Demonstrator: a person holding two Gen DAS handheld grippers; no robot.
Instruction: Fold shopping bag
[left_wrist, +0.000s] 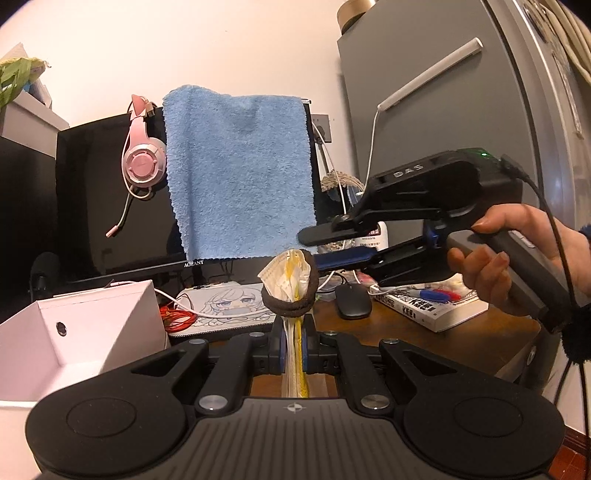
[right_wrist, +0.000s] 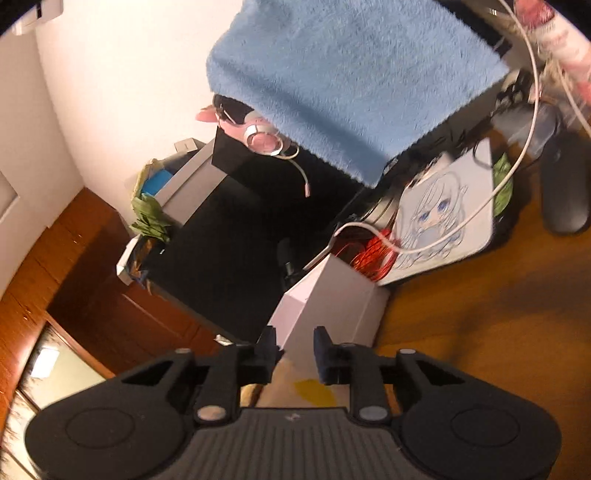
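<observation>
Left gripper (left_wrist: 293, 354) pinches the bundled shopping bag (left_wrist: 291, 284) upright between closed jaws, dark band (left_wrist: 290, 306) just past the tips cinching it, right gripper (left_wrist: 332, 243) parted beside the bundle's top, blue towel (left_wrist: 240, 170) far behind.

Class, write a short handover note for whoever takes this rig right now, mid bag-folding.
Left hand-held gripper: shut on the folded shopping bag, held upright above the desk.
Right hand-held gripper: open, empty, beside the bag's top.
Done: bag rolled into a narrow bundle; dark elastic band looped round it.
Left: seat the band's upper loop, judging by its loose look, then set the bag down.
</observation>
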